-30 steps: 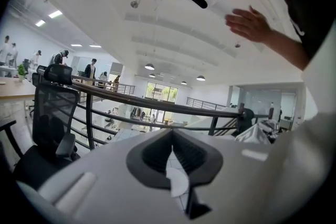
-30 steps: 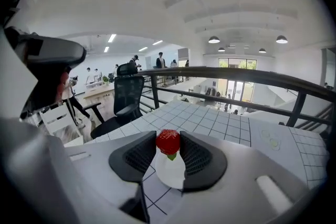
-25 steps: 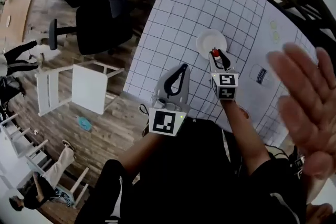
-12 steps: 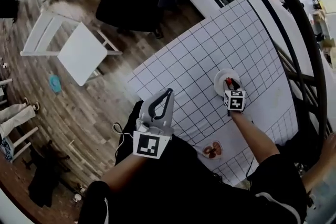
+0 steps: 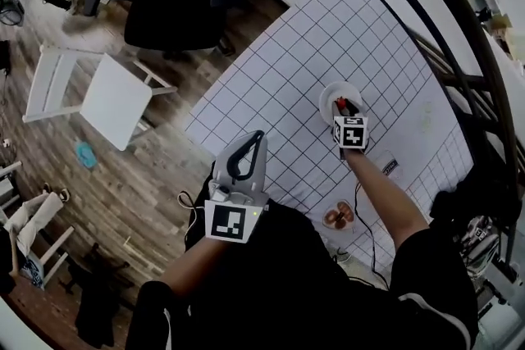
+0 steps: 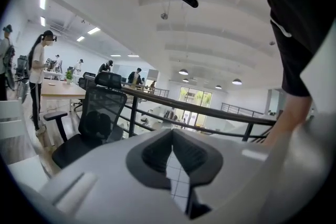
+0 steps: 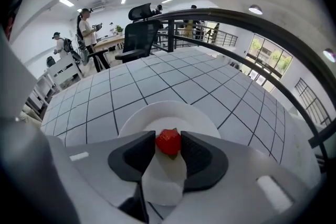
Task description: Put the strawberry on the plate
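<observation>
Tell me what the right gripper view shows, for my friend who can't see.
The right gripper holds a red strawberry between its two dark pads, just over a white plate on a table with a black grid. Its jaws have just been opening a little, with the strawberry between them.

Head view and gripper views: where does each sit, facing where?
Head view: on the person's head, steeply down at the grid table; forearms, left tongs, right tongs show.
Left gripper view: on the left tongs, near-level past shut tips at an office chair; person's torso shows.
Right gripper view: on the right tongs, tilted down at the strawberry between its pads, jaws just easing open.
Shared by head and right gripper views: strawberry, plate.
</observation>
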Demonstrator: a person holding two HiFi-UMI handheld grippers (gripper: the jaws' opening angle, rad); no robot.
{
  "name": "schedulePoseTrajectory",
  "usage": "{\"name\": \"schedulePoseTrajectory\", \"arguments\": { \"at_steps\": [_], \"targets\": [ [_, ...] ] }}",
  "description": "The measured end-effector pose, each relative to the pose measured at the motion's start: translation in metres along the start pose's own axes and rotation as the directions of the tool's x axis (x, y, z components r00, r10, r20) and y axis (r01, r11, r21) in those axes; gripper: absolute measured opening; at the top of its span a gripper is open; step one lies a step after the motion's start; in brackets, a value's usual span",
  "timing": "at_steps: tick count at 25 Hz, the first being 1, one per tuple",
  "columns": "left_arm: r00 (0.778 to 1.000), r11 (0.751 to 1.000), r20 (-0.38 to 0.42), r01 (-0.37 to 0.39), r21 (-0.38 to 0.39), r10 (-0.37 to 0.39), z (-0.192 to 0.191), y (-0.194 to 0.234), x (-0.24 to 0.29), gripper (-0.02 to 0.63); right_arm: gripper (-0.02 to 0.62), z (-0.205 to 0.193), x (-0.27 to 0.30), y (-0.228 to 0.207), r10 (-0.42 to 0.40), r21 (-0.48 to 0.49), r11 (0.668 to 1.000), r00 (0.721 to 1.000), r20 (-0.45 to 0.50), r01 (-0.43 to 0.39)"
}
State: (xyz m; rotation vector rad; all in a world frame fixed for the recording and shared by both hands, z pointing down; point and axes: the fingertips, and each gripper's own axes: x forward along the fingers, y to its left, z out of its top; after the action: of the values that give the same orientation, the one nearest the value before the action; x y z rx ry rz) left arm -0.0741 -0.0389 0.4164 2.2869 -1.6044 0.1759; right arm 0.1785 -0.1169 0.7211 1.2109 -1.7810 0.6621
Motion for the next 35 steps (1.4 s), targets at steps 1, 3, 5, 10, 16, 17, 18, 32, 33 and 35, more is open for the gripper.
{"name": "schedulePoseTrajectory", "arguments": {
  "at_steps": [1, 3, 5, 10, 16, 17, 18, 32, 33, 35],
  "targets": [
    [1.000, 1.000, -0.006, 0.017, 0.007, -0.017, 0.000, -0.005, 0.000, 0.006, 0.161, -0.003, -0.003, -0.001, -0.005, 0.018, 1.000, 1.000, 0.003, 0.005],
    [0.999, 0.999, -0.017, 0.043, 0.017, -0.042, 0.000, -0.013, 0.001, 0.006, 0.178, -0.006, -0.009, -0.004, -0.014, 0.045, 0.999, 1.000, 0.018, 0.013],
    [0.998, 0.998, -0.013, 0.061, 0.032, -0.060, 0.003, -0.019, 0.002, 0.007, 0.189, -0.005, -0.017, -0.008, -0.022, 0.063, 0.998, 0.999, 0.041, 0.020],
    [0.994, 0.993, -0.005, 0.108, 0.045, -0.108, 0.006, -0.031, 0.001, 0.006, 0.190, 0.005, -0.057, -0.008, -0.059, 0.122, 0.992, 0.989, 0.135, 0.043],
    [0.988, 0.986, 0.009, 0.154, 0.062, -0.155, 0.014, -0.048, -0.002, 0.008, 0.139, 0.039, -0.133, 0.004, -0.095, 0.237, 0.971, 0.945, 0.314, 0.019],
    [0.986, 0.984, 0.015, 0.163, 0.065, -0.164, 0.016, -0.051, -0.002, 0.007, 0.118, 0.044, -0.146, 0.006, -0.107, 0.253, 0.967, 0.933, 0.344, 0.017],
    [0.984, 0.982, 0.021, 0.173, 0.071, -0.174, 0.019, -0.053, -0.001, 0.007, 0.098, 0.050, -0.160, 0.009, -0.121, 0.268, 0.963, 0.919, 0.374, 0.018],
    [0.940, 0.941, 0.105, 0.309, 0.140, -0.324, 0.049, -0.092, 0.003, 0.006, -0.002, 0.084, -0.316, 0.029, -0.308, 0.381, 0.921, 0.745, 0.591, 0.078],
    [0.937, 0.938, 0.107, 0.316, 0.141, -0.331, 0.052, -0.095, 0.002, 0.006, -0.002, 0.085, -0.326, 0.032, -0.316, 0.381, 0.921, 0.735, 0.600, 0.085],
    [0.927, 0.929, 0.115, 0.339, 0.148, -0.357, 0.056, -0.102, 0.001, 0.006, -0.002, 0.086, -0.344, 0.038, -0.339, 0.384, 0.917, 0.712, 0.614, 0.105]
  ]
}}
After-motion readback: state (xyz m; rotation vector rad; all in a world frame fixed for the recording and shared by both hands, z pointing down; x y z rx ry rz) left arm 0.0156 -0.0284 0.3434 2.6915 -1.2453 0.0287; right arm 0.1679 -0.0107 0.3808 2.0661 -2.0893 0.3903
